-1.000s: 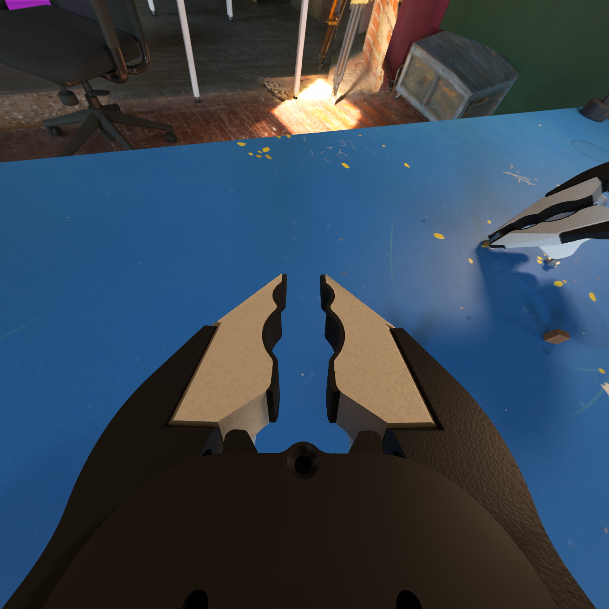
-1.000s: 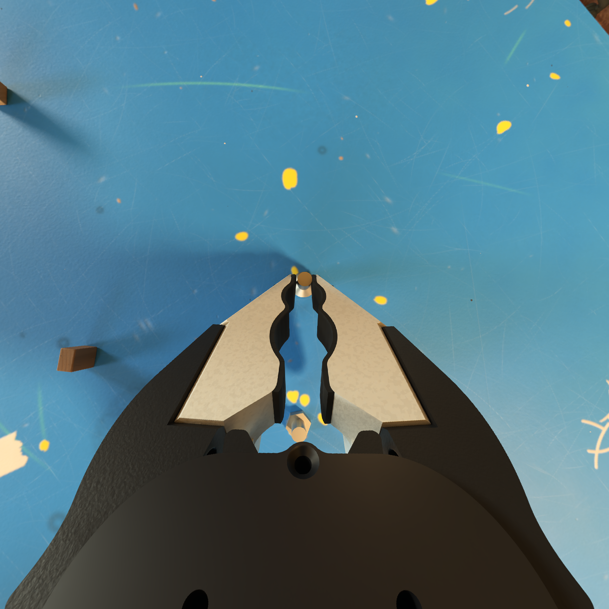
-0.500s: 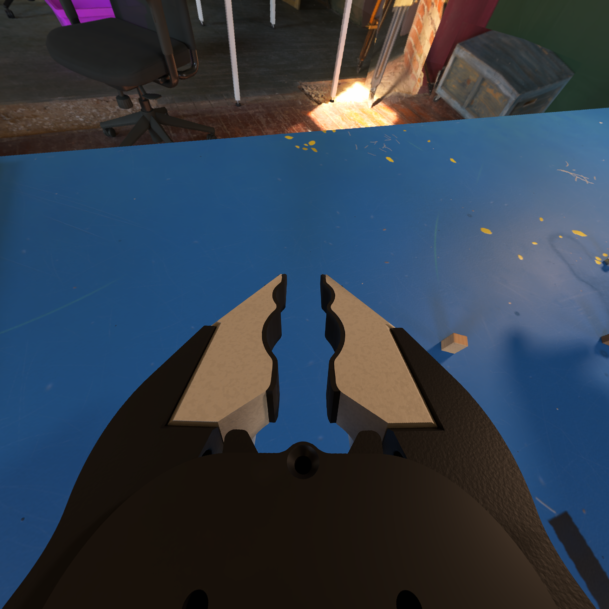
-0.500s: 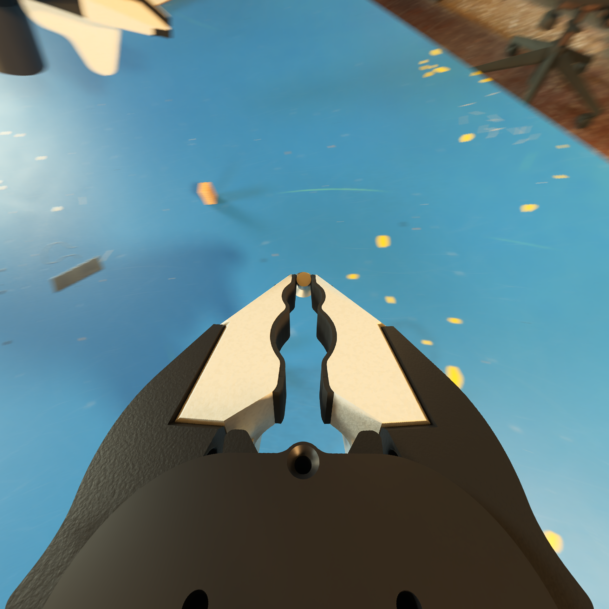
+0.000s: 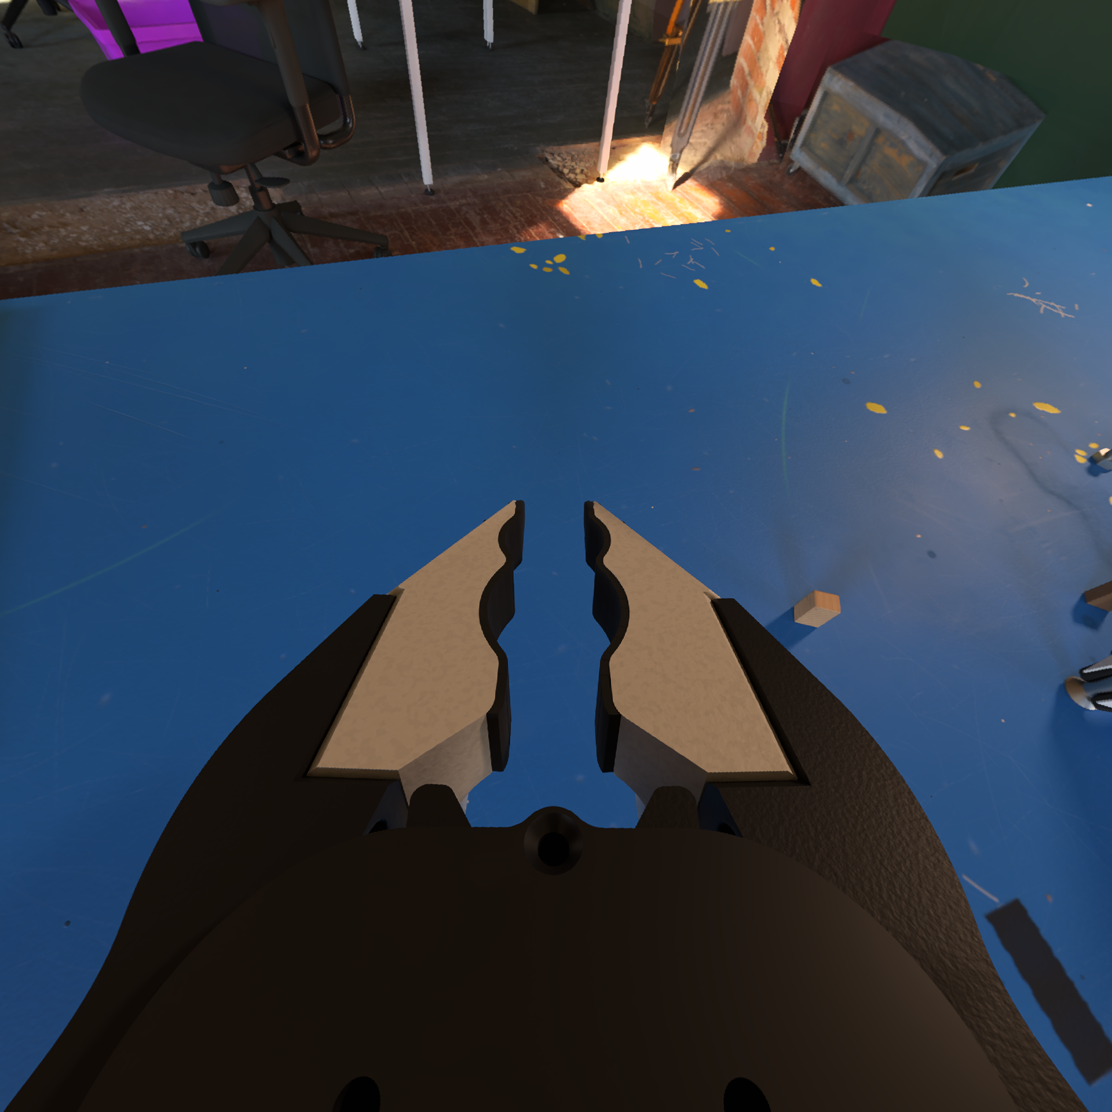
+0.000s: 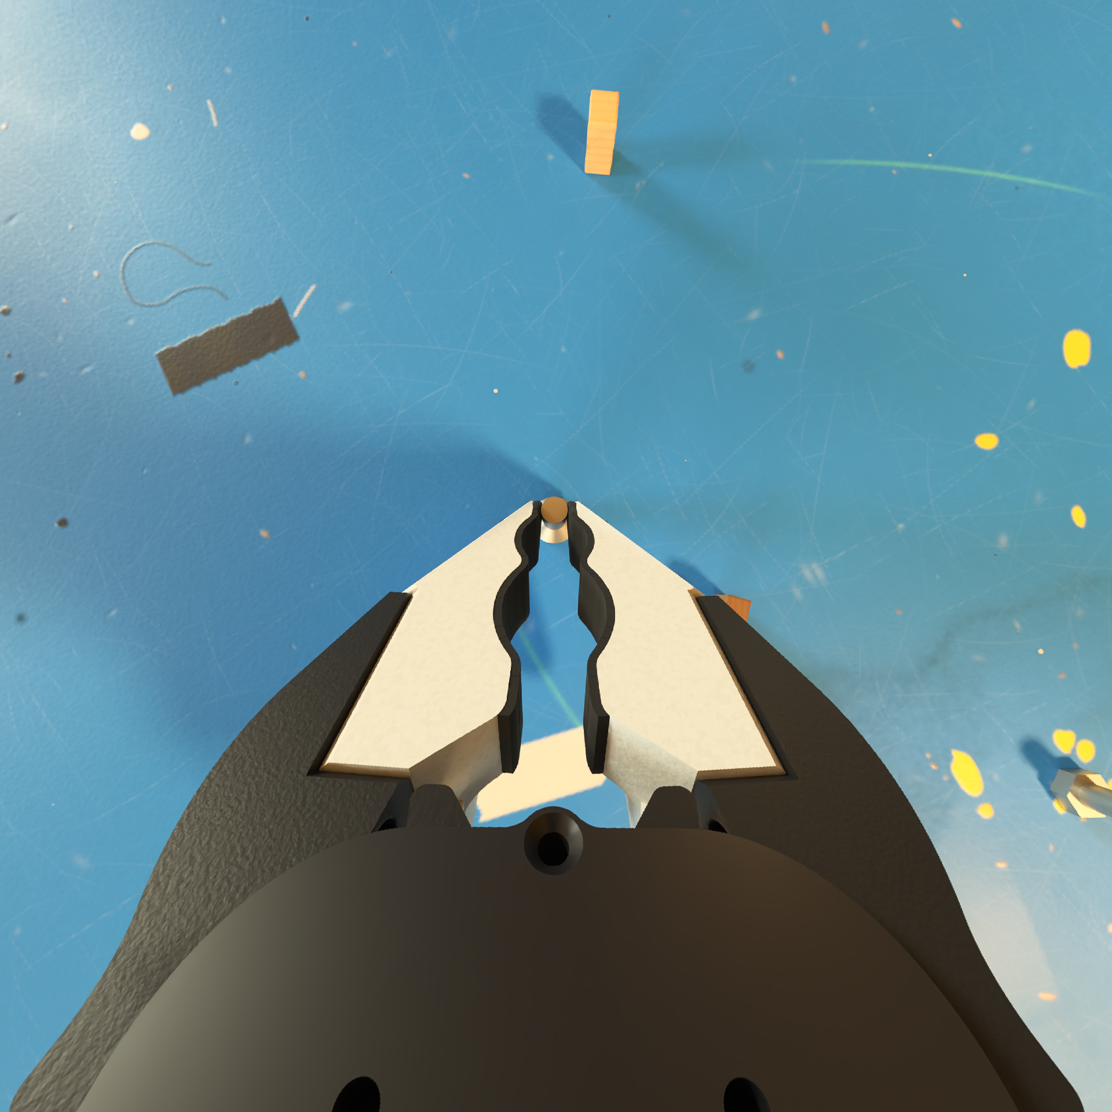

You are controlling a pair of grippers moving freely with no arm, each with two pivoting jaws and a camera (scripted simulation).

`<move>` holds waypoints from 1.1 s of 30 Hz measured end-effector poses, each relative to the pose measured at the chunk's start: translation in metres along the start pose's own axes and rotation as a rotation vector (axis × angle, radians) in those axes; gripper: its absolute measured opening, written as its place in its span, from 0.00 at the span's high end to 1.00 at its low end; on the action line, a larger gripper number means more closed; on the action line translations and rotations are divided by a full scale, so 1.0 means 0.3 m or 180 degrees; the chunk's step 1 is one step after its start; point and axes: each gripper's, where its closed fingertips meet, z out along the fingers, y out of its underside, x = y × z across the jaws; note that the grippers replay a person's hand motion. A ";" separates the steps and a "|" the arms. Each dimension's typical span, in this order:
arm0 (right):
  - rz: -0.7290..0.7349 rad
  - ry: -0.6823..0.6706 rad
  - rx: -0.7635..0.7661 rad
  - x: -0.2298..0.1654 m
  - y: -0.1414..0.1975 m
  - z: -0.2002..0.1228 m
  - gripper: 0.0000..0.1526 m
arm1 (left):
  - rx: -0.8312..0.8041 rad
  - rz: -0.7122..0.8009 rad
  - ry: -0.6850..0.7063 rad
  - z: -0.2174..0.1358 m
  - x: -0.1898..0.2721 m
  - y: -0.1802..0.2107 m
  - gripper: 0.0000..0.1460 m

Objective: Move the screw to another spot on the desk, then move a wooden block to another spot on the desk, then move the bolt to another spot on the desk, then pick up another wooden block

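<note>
Fingertips (image 6: 532, 523) of the right gripper (image 6: 553, 511) are clamped on the screw (image 6: 553, 510), now carried nearer the pale wooden block (image 6: 601, 132). Left gripper (image 5: 553, 511) is held apart, empty; release is judged next.

In the right wrist view, the screw (image 6: 553, 518) shows only its round end and a sliver of pale shank between the right gripper (image 6: 553, 511) tips; the rest is hidden by the fingers. A second wooden block (image 6: 735, 605) peeks out as one orange corner behind the right finger. The bolt (image 6: 1080, 793) is cut off by the right edge, as is a pale strip (image 6: 541, 776) behind the finger bases. In the left wrist view, the right edge crops what is probably the other gripper (image 5: 1092, 692), a brown block (image 5: 1100, 596) and a small grey piece (image 5: 1102, 457) too small to tell
</note>
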 end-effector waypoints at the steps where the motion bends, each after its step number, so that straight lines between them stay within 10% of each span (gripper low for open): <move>1: 0.0011 0.0004 0.0004 0.001 -0.001 0.001 0.95 | 0.0002 -0.0005 0.0011 0.000 0.003 0.000 0.87; 17: 0.0583 0.0571 0.0138 0.191 0.064 -0.082 0.77 | 0.0027 -0.0021 0.0072 -0.003 0.021 -0.007 0.86; 27: 0.0292 0.1392 -0.0004 0.339 0.118 -0.158 0.95 | 0.0016 -0.0026 0.0104 0.001 0.030 -0.004 0.87; 33: 0.1034 0.1615 -0.0194 0.546 0.296 -0.263 0.95 | 0.0023 -0.0027 0.0122 0.001 0.035 -0.005 0.87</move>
